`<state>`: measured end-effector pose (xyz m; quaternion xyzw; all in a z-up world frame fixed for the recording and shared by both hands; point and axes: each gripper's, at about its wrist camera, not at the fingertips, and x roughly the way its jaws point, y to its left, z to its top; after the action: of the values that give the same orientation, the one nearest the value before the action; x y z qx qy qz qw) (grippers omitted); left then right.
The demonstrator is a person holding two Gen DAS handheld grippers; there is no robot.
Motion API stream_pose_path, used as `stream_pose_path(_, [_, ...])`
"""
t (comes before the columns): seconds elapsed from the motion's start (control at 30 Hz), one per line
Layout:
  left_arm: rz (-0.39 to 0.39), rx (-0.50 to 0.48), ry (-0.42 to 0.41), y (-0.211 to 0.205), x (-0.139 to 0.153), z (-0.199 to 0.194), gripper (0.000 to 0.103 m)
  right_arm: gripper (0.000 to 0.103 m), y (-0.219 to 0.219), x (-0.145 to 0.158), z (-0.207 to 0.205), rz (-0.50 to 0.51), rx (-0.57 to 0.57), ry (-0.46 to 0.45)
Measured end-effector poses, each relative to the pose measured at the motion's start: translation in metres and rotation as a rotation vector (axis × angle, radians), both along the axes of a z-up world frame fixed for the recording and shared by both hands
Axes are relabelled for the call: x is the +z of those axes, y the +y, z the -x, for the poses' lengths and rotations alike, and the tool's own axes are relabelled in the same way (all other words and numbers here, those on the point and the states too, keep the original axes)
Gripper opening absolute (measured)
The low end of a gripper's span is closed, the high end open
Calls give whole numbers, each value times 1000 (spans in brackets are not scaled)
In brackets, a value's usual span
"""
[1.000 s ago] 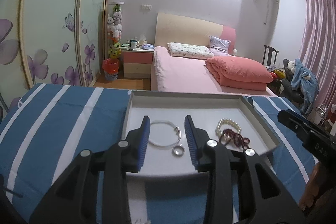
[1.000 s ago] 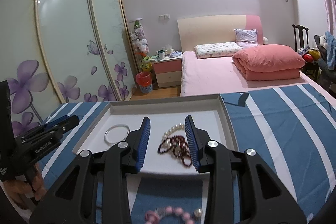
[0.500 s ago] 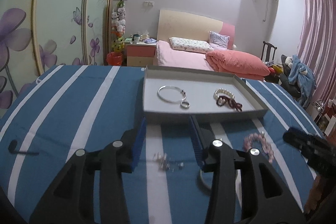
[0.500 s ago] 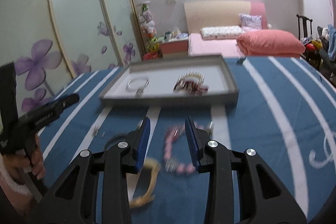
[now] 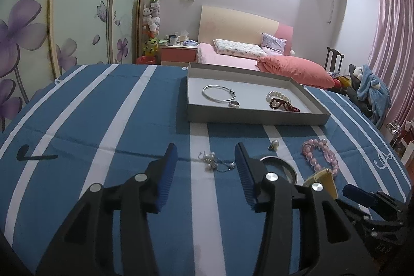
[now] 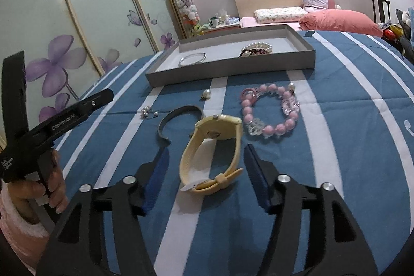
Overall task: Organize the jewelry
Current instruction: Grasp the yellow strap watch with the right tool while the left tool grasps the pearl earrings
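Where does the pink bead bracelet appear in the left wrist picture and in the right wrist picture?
Left wrist: pink bead bracelet lies right of centre, on the blue striped cloth.
Right wrist: pink bead bracelet lies right of centre, beyond the cream watch.
Shared landmark: grey tray behind it.

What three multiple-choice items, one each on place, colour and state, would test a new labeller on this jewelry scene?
1. Where does the silver bangle lie?
A in the grey tray
B on the striped cloth
C in a gripper

2. What colour is the watch strap?
A black
B pale yellow
C red

3. What does the right gripper do?
A clamps the watch
B holds beads
C stands open around the watch

Key: 1 A, tray walls surround it; 2 B, cream strap; 3 C, its jaws are opening, pads clear of the strap.
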<state>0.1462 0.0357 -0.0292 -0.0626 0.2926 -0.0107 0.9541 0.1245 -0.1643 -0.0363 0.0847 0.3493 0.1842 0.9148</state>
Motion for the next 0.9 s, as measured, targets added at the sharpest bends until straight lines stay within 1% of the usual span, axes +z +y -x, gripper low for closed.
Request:
stream_pose_path(0.2, [-21,-1,26,0,-6,2,50,62,7,-11,-8,53,-36,64])
stream_pose_path(0.37, [-41,-6,61,-1,-11,-2,51,62,10,-14,-11,71,-39,94])
stream_pose_path(0.47, [-67,-15,85,-5,-13,-7,52,61,12,-15,-14,87,-38,103])
stream_pose_path(0.53, [-85,-20,104,-8,-15,-10,54,50,13,-16,-16,93,-34,105])
stream_pose_path(0.57, [-91,-22,113,-9,-16,-12,55,47,12,-16,-15,91,-34,102])
stream_pose_path(0.6, [-99,-25,125,-11,-18,-14,55,39,9,-16,-15,79,-34,105])
stream_pose_path(0.63, [-103,-26,133,-12,-19,-16,55,36,7,-15,-16,68,-35,108])
stream_pose_path(0.7, [-116,-33,158,-14,-22,-22,55,33,4,-15,-16,56,-40,115])
stream_pose_path(0.9, [-145,-83,241,-23,-32,-42,55,33,-5,-15,-16,26,-49,124])
